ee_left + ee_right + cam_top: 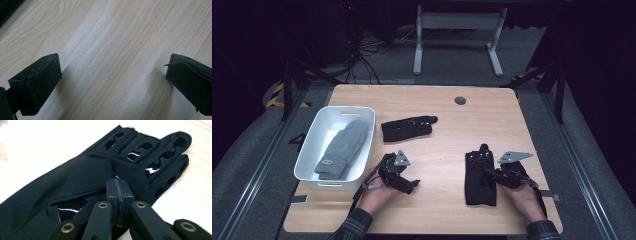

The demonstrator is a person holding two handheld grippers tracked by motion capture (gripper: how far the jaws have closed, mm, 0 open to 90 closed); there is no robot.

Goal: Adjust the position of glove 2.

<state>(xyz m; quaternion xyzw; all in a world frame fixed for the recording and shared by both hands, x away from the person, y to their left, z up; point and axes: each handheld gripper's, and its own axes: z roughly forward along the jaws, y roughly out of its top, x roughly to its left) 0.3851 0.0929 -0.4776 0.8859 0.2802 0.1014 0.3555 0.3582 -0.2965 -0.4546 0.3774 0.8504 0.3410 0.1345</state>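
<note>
One wooden counter [447,125] carries a white bin [312,150] holding a grey mitten [343,147]. Near its right front, the black glove [479,175] lies flat; the right tool [117,188] rests pressed together on it. The left tool [113,75] is spread over bare wood.

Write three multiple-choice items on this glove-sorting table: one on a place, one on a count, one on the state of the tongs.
1. Where is the grey mitten?
A. in the white bin
B. on the bare table
C. held in the tongs

2. How many black gloves lie on the table?
A. one
B. two
C. four

3. How do the left tongs stand?
A. shut on a glove
B. shut on nothing
C. open over bare wood

Key: 1 A, the mitten lies inside the bin. 2 B, the far glove lies past mid-table and the near glove lies at the right tongs. 3 C, the jaws stand wide apart over wood.
</note>
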